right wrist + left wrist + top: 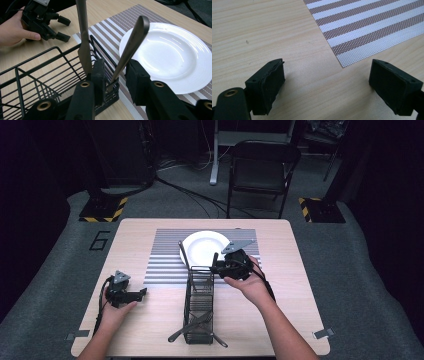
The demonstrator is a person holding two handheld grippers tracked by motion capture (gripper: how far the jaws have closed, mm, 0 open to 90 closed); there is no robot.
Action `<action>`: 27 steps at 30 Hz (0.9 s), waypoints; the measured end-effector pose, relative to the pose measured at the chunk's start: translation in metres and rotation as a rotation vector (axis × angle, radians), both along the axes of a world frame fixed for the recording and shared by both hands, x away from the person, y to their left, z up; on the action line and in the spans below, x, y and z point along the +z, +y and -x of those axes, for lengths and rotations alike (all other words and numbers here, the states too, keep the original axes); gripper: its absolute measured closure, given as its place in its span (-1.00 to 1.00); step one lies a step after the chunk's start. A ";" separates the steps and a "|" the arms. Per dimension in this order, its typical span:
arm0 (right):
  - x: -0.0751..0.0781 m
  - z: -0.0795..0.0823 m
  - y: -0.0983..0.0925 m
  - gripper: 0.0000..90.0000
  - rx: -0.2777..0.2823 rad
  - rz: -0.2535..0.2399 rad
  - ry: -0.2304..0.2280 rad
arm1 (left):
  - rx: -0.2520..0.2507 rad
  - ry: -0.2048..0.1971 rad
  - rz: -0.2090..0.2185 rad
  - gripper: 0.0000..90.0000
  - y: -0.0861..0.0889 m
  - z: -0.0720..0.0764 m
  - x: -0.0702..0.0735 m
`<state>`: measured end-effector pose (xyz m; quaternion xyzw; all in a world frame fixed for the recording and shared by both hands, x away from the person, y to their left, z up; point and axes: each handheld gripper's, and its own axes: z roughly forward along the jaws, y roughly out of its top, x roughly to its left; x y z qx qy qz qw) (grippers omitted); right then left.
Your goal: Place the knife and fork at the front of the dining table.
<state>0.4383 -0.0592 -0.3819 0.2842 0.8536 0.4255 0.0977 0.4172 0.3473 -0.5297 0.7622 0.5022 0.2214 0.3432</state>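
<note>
Here the right claw (pixel 113 75) straddles a cutlery handle (pixel 132 42) standing in the far end of the black wire caddy (pixel 199 307), its jaws narrowed around it but not visibly pressing, likely to lift it toward the white plate (pixel 200 247) just beyond. The left claw (pixel 327 85) rests spread and empty on the desk (pixel 262 32), out of the way.

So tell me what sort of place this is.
Probably a recording studio or lab, not a home: dark walls, floor cables, hazard-taped stand bases, and a numbered table laid with placemat and plate.
</note>
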 end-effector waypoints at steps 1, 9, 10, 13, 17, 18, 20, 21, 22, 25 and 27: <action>0.000 -0.001 0.001 0.55 0.002 -0.002 0.001 | 0.000 0.000 0.000 -0.71 0.000 0.000 0.000; -0.003 -0.005 0.005 0.67 0.008 0.002 -0.010 | -0.001 0.000 0.000 -0.71 0.000 0.000 0.000; -0.003 -0.004 0.005 0.74 0.003 0.002 -0.013 | -0.001 0.000 0.000 -0.71 0.000 0.000 0.000; -0.002 -0.005 0.005 0.79 0.001 -0.001 -0.013 | -0.001 0.000 0.000 -0.71 0.000 0.000 0.000; -0.001 -0.004 0.005 0.88 0.009 -0.008 -0.013 | -0.001 0.000 0.000 -0.71 0.000 0.000 0.000; -0.001 -0.004 0.006 0.88 0.015 -0.009 -0.014 | -0.002 0.000 0.000 -0.71 0.000 0.000 0.000; -0.001 -0.002 0.007 0.90 0.019 -0.013 -0.015 | -0.001 0.000 0.000 -0.71 0.000 0.000 0.000; 0.000 -0.001 0.007 0.90 0.024 -0.012 -0.016 | -0.002 0.000 0.000 -0.71 0.000 0.000 0.000; 0.000 0.001 0.008 0.91 0.023 -0.010 -0.013 | -0.001 0.000 0.000 -0.71 0.000 0.000 0.000; 0.000 0.002 0.011 0.91 0.036 -0.002 -0.031 | -0.002 0.000 0.000 -0.71 0.000 0.000 0.000; -0.002 0.003 0.013 0.91 0.038 0.011 -0.029 | -0.001 0.000 0.000 -0.71 0.000 0.000 0.000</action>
